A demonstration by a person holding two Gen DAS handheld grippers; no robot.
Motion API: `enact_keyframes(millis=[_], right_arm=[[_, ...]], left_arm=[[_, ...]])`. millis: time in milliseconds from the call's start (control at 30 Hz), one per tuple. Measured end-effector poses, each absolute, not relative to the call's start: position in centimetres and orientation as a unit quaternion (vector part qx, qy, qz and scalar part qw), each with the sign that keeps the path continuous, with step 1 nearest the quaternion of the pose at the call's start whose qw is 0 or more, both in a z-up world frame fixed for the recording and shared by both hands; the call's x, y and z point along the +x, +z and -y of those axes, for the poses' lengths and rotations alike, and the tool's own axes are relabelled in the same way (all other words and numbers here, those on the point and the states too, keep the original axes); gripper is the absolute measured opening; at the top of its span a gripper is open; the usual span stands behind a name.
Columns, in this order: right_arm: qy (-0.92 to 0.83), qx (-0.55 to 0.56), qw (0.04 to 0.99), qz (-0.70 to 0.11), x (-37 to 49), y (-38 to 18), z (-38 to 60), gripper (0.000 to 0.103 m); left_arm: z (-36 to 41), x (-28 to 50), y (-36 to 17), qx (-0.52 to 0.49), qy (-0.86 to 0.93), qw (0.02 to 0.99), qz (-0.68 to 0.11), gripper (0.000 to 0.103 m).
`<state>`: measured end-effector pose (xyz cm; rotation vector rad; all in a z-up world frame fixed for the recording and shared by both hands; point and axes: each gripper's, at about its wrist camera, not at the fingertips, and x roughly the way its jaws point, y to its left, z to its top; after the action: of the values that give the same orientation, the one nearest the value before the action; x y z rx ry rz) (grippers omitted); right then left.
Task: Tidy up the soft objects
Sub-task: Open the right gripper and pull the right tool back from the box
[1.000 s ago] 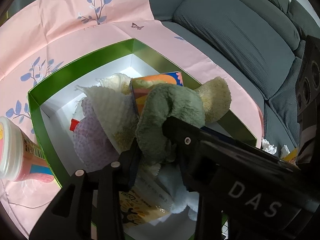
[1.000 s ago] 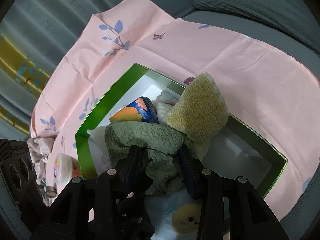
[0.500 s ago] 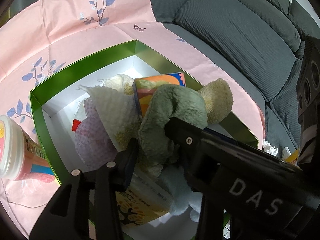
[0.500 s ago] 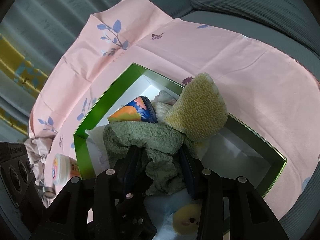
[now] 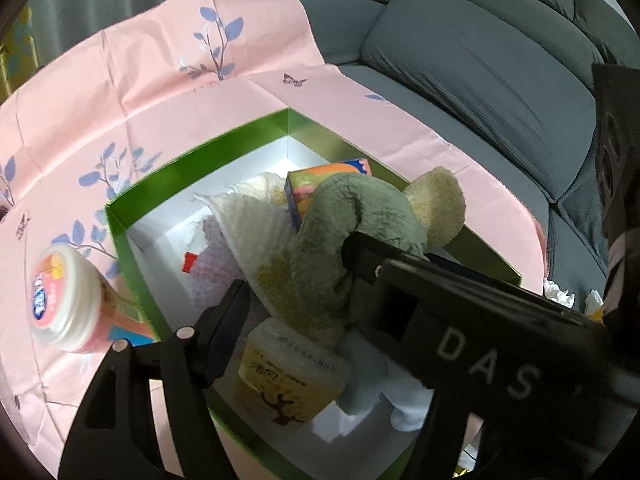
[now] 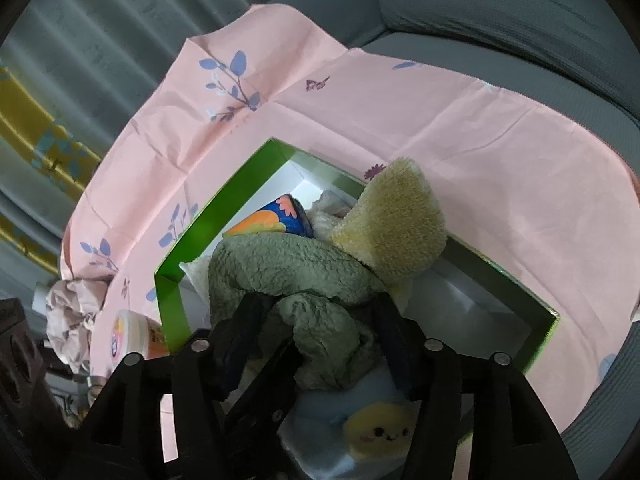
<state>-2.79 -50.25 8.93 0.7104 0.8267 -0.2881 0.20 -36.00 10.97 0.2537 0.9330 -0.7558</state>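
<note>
A green box (image 5: 224, 140) with a white inside lies on a pink cloth on the sofa. It holds a green and yellow fleece cloth (image 5: 344, 216), a white towel (image 5: 256, 224), a lilac knit item (image 5: 216, 256), a colourful tissue pack (image 5: 320, 180), a yellow tissue pack (image 5: 292, 376) and a pale blue plush (image 6: 360, 432). My left gripper (image 5: 296, 276) stands open around the green part of the fleece cloth. My right gripper (image 6: 316, 324) stands open around the same cloth (image 6: 304, 276), whose yellow end (image 6: 396, 232) sticks up.
A pink cup with a white lid (image 5: 68, 300) stands on the pink cloth (image 5: 120, 92) just left of the box, also in the right wrist view (image 6: 136, 336). Crumpled paper (image 6: 72, 312) lies beyond it. Grey sofa cushions (image 5: 500, 64) rise behind.
Both grippers' jaws have spread wider and let go of the green fleece cloth, and both cameras have drawn back a little. The cloth rests in the box.
</note>
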Motion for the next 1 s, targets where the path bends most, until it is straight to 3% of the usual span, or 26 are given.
enact_keyframes(millis=[200,367,433,700,1000], right_arm=[[-0.154,0.339,0.85,-0.373,-4.0,9.8,50.6,0.076],[-0.156,0.334,0.86,-0.352,-4.9,11.0,50.3,0.085],[-0.154,0.332,0.865,-0.344,-5.3,11.6,50.1,0.088],[-0.169,0.309,0.887,-0.3,-8.0,14.5,49.0,0.09],[-0.179,0.274,0.907,-0.266,-10.4,17.6,47.1,0.1]], left_arm=[[34.6,-1.0,12.7,0.117,-0.349,0.833,-0.413,0.087],[33.2,-2.5,15.0,0.113,-0.336,0.853,-0.384,0.09],[32.4,-3.1,16.0,0.112,-0.326,0.862,-0.372,0.102],[29.7,-5.0,18.8,0.108,-0.302,0.885,-0.338,0.102],[27.5,-6.4,20.7,0.093,-0.292,0.896,-0.321,0.102]])
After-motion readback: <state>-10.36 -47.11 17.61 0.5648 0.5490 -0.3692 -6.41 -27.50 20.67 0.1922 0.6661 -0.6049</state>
